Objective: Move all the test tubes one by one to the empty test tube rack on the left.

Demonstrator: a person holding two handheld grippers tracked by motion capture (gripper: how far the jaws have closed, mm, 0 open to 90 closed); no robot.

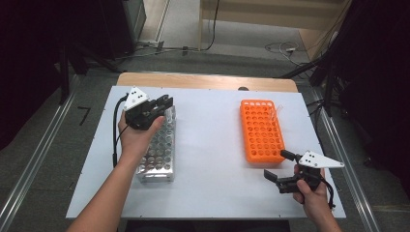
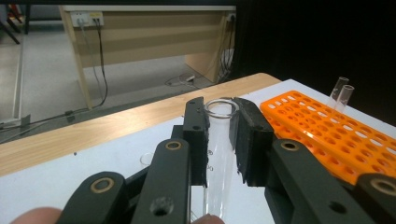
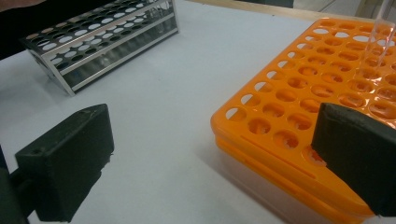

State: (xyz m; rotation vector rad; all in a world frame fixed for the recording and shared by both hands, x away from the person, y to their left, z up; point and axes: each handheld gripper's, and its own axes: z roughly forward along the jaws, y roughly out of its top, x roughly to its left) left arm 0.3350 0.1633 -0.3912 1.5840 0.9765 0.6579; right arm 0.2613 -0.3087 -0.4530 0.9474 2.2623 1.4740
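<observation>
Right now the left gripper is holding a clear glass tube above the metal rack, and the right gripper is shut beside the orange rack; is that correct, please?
Not quite: the right gripper is open, not shut. The right gripper view shows its jaws standing wide apart with nothing between them, beside the orange rack. The rest holds: the left gripper holds the clear glass tube above the metal rack.

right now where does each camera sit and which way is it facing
high view: above the person's side, looking down on the table; both forearms, left hand-held gripper, right hand-held gripper.
left gripper view: on that gripper, jaws clamping a glass tube.
right gripper view: low, open jaws by the orange rack.
shared: the orange rack; the metal rack in high and right.
</observation>
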